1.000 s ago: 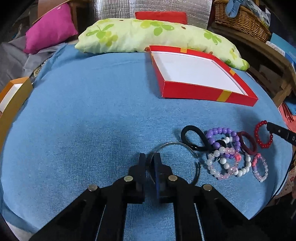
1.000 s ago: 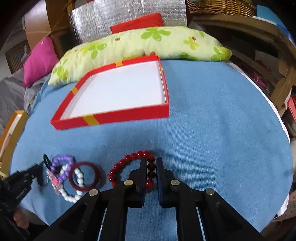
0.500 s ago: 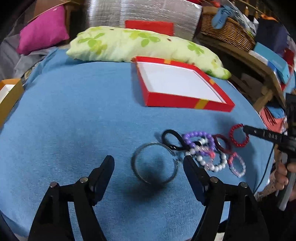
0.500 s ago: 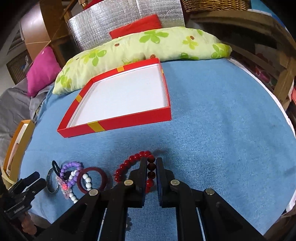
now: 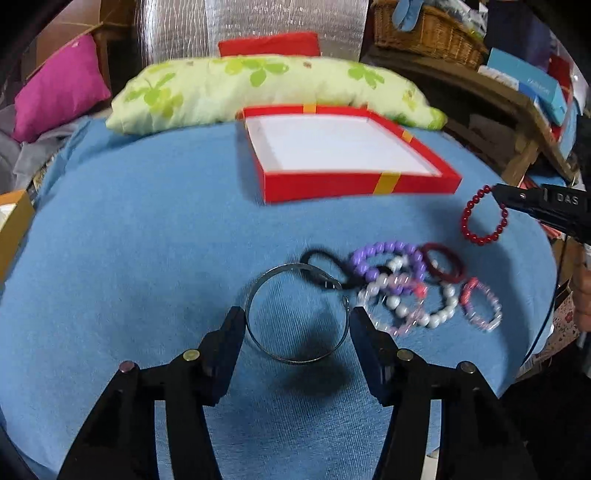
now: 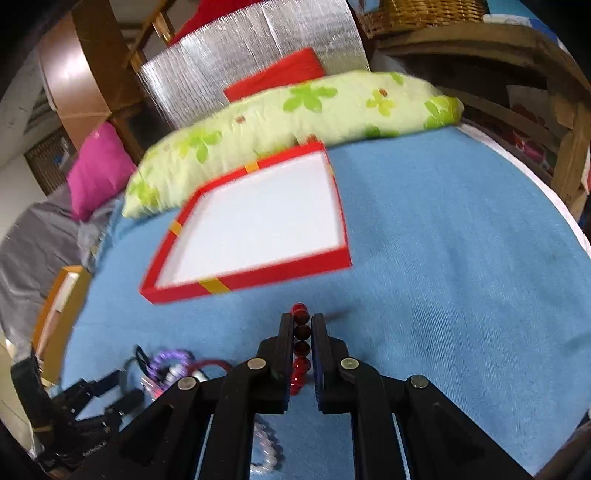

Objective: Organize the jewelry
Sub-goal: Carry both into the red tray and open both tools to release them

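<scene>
Silver foil panel [image 5: 255, 27], wooden shelving [image 5: 517, 110]

A box [image 5: 354, 182] sits before a pillow [image 5: 258, 88]; nearer, a bangle [image 5: 297, 312] lies left of heaped bracelets [image 5: 406, 291].

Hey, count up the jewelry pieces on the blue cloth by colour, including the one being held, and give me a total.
Silver bangle: 1
Black band: 1
Purple bead bracelet: 1
White bead bracelet: 1
Dark red ring: 1
Pink bead bracelets: 2, one partly buried in the pile
Red bead bracelet, held in the right claw: 1
Total: 8
</scene>
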Demonstrator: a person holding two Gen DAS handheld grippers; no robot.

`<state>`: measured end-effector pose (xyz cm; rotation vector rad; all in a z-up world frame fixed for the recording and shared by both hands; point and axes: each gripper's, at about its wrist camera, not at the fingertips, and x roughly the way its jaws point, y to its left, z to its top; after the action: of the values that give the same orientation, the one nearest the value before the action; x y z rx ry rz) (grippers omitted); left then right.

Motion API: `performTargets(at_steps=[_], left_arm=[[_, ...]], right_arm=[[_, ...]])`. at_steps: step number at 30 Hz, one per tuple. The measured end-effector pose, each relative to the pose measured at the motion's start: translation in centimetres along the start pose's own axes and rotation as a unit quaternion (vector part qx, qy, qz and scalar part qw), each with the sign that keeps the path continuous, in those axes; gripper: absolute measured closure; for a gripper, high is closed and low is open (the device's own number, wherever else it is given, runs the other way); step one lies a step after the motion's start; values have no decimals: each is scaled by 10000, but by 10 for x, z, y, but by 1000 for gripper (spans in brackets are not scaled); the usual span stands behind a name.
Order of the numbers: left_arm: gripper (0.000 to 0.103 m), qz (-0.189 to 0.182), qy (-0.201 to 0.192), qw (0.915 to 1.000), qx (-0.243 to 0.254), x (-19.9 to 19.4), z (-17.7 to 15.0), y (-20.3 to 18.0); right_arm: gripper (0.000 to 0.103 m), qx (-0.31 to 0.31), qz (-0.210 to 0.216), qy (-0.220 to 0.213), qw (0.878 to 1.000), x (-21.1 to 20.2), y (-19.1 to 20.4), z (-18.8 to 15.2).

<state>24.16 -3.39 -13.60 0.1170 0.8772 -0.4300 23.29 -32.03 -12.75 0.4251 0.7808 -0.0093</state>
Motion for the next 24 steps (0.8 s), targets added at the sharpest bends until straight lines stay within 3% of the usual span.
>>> performTargets(at_steps=[7, 12, 18, 24], left_arm=[[43, 67, -691, 9976, -57, -31, 50, 9], [43, 183, -955, 9952, -62, -7, 108, 5], [43, 89, -746, 9970, -210, 46, 138, 1], [42, 212, -324, 9992, -70, 80, 141, -9]], right_arm=[[93, 347, 438, -323, 9979, 5, 4, 37], [93, 631, 956, -322, 9929, 30, 12, 70], [93, 782, 1324, -17, 9881, 77, 25, 92], [92, 1079, 1178, 261, 9868, 120, 18, 101]])
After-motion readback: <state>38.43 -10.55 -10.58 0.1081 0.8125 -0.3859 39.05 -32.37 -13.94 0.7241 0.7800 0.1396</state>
